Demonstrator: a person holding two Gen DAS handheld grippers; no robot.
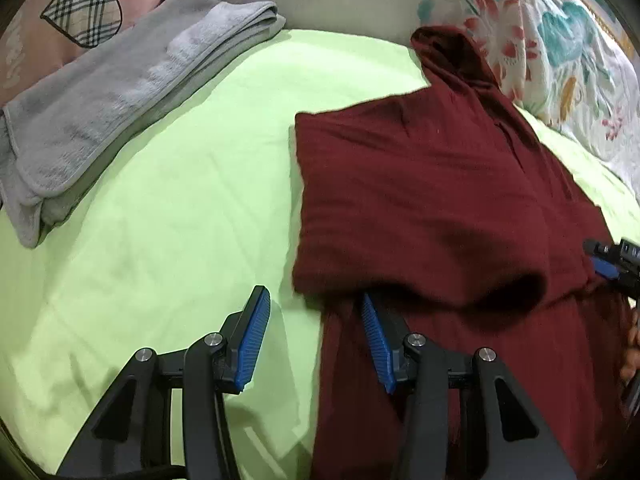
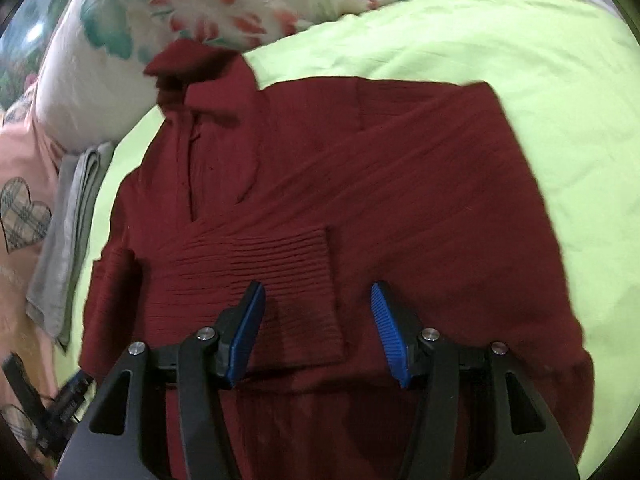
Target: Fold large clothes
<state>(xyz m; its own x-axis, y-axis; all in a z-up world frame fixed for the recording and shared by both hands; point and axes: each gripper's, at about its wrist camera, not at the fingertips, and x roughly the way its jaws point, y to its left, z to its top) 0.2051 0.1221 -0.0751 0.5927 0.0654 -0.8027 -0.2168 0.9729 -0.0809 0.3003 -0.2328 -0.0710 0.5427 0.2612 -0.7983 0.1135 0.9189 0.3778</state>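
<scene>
A dark red knitted collared sweater (image 1: 420,184) lies on the light green bedsheet (image 1: 180,200), its sleeves folded across its chest. My left gripper (image 1: 314,308) is open at the sweater's left edge; its right finger sits under a folded flap, its left finger over bare sheet. In the right wrist view the sweater (image 2: 320,168) fills the middle, its collar at the far end. My right gripper (image 2: 318,300) is open and empty, just above the ribbed cuff (image 2: 288,252) of a folded sleeve. The right gripper also shows at the right edge of the left wrist view (image 1: 612,264).
A folded grey towel (image 1: 120,92) lies at the far left of the bed, beside a pink garment with a plaid heart (image 1: 88,4). A floral pillow (image 1: 560,40) lies beyond the sweater's collar. The left gripper's body (image 2: 60,400) shows at the lower left of the right wrist view.
</scene>
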